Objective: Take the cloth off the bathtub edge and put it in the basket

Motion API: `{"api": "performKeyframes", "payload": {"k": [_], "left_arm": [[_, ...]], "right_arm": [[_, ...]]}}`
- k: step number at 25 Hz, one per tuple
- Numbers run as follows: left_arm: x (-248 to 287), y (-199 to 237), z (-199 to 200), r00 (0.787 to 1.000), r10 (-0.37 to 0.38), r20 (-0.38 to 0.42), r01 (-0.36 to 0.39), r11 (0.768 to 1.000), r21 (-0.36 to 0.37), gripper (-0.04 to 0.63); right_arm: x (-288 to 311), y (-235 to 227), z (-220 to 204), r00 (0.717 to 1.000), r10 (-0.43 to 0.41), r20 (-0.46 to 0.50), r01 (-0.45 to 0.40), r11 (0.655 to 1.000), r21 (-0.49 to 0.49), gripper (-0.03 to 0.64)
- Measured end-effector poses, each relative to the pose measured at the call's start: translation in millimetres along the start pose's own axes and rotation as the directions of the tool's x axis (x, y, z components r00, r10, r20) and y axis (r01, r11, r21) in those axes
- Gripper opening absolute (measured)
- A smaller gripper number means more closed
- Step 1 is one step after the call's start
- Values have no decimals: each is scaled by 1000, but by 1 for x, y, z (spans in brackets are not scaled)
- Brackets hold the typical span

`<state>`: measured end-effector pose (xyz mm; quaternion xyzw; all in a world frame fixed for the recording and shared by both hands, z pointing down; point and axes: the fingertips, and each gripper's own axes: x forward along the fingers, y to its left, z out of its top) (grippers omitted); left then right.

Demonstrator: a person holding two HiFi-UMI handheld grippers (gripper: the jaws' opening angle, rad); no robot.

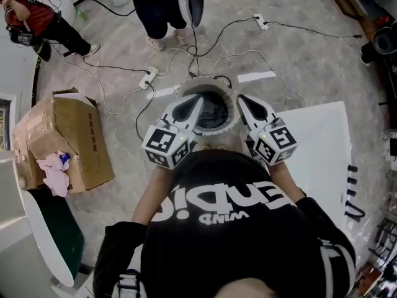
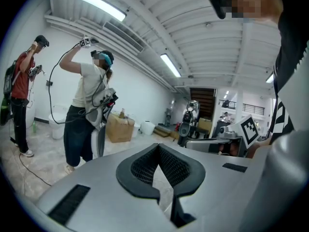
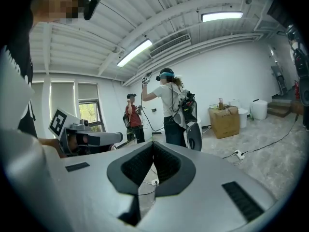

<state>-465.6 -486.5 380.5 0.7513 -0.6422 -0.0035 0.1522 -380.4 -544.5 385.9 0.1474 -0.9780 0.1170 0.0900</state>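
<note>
Shirt printed "WIND", basket, cardboard box

The head camera looks steeply down from above, close over the left tool and right tool. Each tool's camera sits just behind its own jaws and faces nearly level into the room. Both catch the standing person ahead of the tools, and each catches the other tool's marker cube beside it.
</note>
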Motion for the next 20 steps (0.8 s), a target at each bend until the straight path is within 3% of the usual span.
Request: {"api": "performKeyframes", "payload": {"k": [20], "left_arm": [[-3, 0, -3, 1000, 12, 1, -12, 1000, 1, 15]], "right_arm": [[-1, 2, -1, 1000, 10, 5, -10, 1000, -2, 14]]}}
